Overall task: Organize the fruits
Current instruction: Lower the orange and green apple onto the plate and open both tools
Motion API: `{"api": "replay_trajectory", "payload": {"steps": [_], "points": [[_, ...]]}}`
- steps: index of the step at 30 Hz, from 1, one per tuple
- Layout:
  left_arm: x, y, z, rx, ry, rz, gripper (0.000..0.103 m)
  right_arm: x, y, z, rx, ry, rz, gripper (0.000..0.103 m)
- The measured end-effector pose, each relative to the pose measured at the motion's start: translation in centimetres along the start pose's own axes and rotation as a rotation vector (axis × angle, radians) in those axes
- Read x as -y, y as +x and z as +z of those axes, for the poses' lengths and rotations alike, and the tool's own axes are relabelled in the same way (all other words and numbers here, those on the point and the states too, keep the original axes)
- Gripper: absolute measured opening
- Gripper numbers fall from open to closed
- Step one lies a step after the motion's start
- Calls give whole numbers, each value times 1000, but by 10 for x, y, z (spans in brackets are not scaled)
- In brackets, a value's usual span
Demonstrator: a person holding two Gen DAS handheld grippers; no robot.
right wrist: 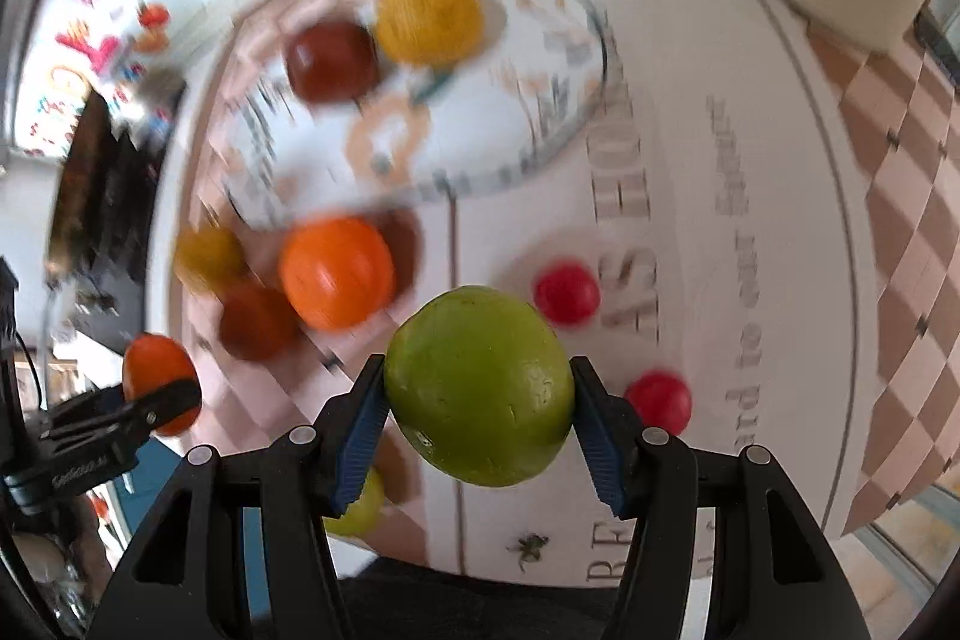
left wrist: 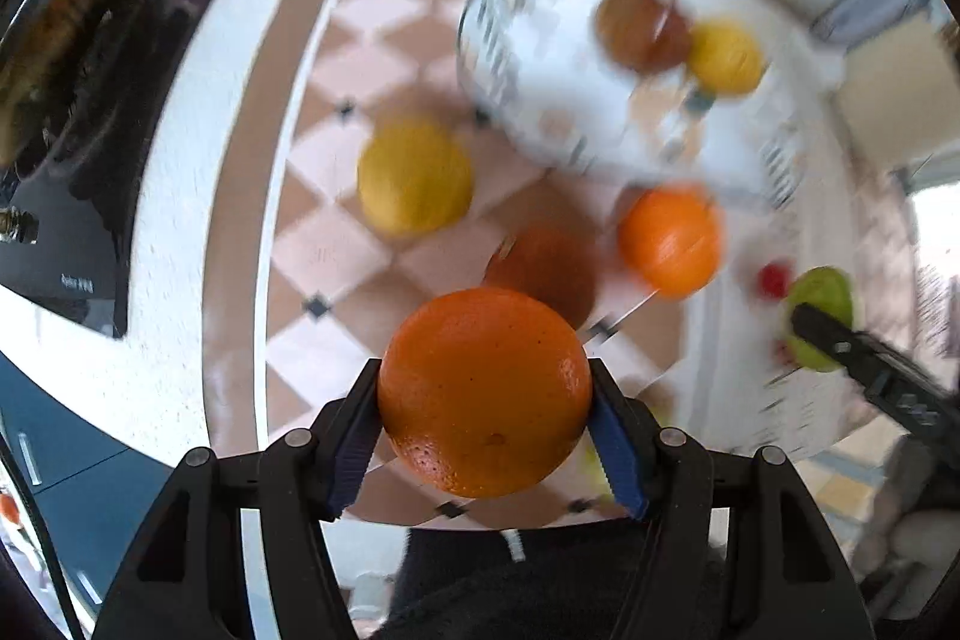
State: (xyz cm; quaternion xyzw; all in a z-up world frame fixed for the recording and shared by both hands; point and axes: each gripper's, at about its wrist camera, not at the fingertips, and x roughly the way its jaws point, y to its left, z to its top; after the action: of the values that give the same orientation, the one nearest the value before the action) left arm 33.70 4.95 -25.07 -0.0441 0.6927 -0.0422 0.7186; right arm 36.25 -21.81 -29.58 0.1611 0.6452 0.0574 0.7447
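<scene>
My left gripper (left wrist: 485, 394) is shut on an orange (left wrist: 485, 391) and holds it above the table; it also shows at the left of the right wrist view (right wrist: 159, 382). My right gripper (right wrist: 478, 391) is shut on a green apple (right wrist: 478, 385), also seen at the right of the left wrist view (left wrist: 825, 304). A glass plate (right wrist: 558, 124) holds a yellow lemon (right wrist: 429, 17) and a dark red fruit (right wrist: 330, 61). Below my grippers lie another orange (left wrist: 669, 241), a yellow fruit (left wrist: 414, 175) and a brown fruit (left wrist: 543, 262).
Two small red fruits (right wrist: 567, 293) (right wrist: 659, 400) lie on the white printed mat (right wrist: 720, 232). A green fruit (right wrist: 363, 511) lies under the right gripper. A black stovetop (left wrist: 78, 160) is at the left. The checkered tablecloth (left wrist: 354, 64) covers the table.
</scene>
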Motion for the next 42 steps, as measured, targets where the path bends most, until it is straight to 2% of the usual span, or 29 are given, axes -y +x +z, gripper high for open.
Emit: {"api": "replay_trajectory", "payload": {"steps": [2,4,8,11,15,21,33,37,39,42], "points": [[5,-20,16,46,-8,-26,62,0,-7,17,28,2,4,61],[12,-34,44,82,-17,-49,62,-2,-4,37,50,11,-8,61],[29,-28,105,114,-45,-45,62,-5,22,70,54,25,-45,61],[32,3,147,87,-70,-35,62,-5,39,84,44,28,-70,61],[26,50,185,-2,-135,-57,62,-9,60,87,34,34,-85,61],[21,90,207,-107,-183,-73,62,-18,76,89,17,-1,-100,62],[46,105,216,-110,-94,1,62,-17,78,99,-9,-4,-105,63],[50,107,215,-121,-84,8,62,-17,73,100,-7,2,-100,80],[49,107,215,-129,-87,4,62,-17,68,100,-4,3,-105,85],[47,106,217,-136,-89,-2,63,-17,59,100,3,-11,-122,86]]}}
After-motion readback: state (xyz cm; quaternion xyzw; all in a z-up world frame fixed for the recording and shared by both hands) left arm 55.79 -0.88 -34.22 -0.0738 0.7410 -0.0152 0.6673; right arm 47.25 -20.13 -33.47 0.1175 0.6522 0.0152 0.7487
